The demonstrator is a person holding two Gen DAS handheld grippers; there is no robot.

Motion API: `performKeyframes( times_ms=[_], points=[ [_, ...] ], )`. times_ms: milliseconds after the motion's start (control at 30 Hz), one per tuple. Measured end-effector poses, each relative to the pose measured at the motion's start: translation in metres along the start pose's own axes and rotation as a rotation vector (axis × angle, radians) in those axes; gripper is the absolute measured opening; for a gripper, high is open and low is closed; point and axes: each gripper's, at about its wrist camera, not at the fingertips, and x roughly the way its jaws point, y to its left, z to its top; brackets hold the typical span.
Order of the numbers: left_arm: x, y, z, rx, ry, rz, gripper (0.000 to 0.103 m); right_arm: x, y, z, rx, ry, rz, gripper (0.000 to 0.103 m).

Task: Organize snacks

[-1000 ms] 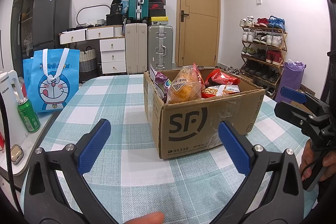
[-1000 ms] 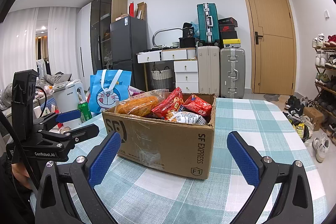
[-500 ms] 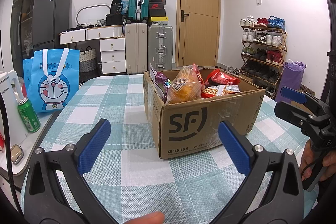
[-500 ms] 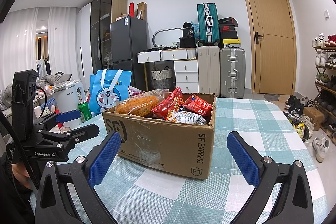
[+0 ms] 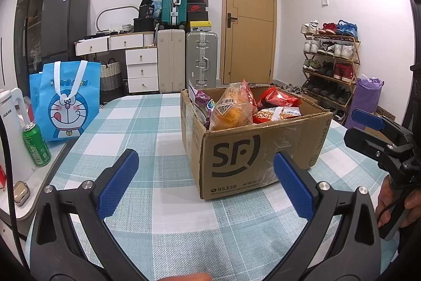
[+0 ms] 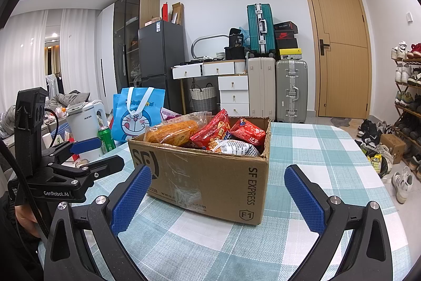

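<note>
An open cardboard SF box (image 5: 252,146) (image 6: 210,175) stands on the checked tablecloth, full of snack packs: an orange bag (image 5: 231,109) (image 6: 173,132), red bags (image 5: 279,99) (image 6: 213,133), a purple bag (image 5: 204,104) and a white-and-red pack (image 6: 234,148). My left gripper (image 5: 205,178) is open and empty, just short of the box's front face; it also shows in the right wrist view (image 6: 94,157). My right gripper (image 6: 217,191) is open and empty at the box's near corner; it also shows in the left wrist view (image 5: 368,131).
A blue Doraemon bag (image 5: 65,102) (image 6: 138,113), a green can (image 5: 36,148) (image 6: 106,138) and a white kettle (image 6: 85,128) stand left of the table. Suitcases, drawers, a fridge and a door line the back wall. A shoe rack (image 5: 329,65) stands at the right.
</note>
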Motion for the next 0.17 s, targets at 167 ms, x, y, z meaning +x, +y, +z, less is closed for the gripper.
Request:
performKeyframes(
  times_ms=[167],
  points=[
    [0.0002, -0.0016, 0.0006, 0.006, -0.004, 0.001, 0.102, 0.0002, 0.0004, -0.0001, 0.000, 0.000, 0.000, 0.103]
  ],
)
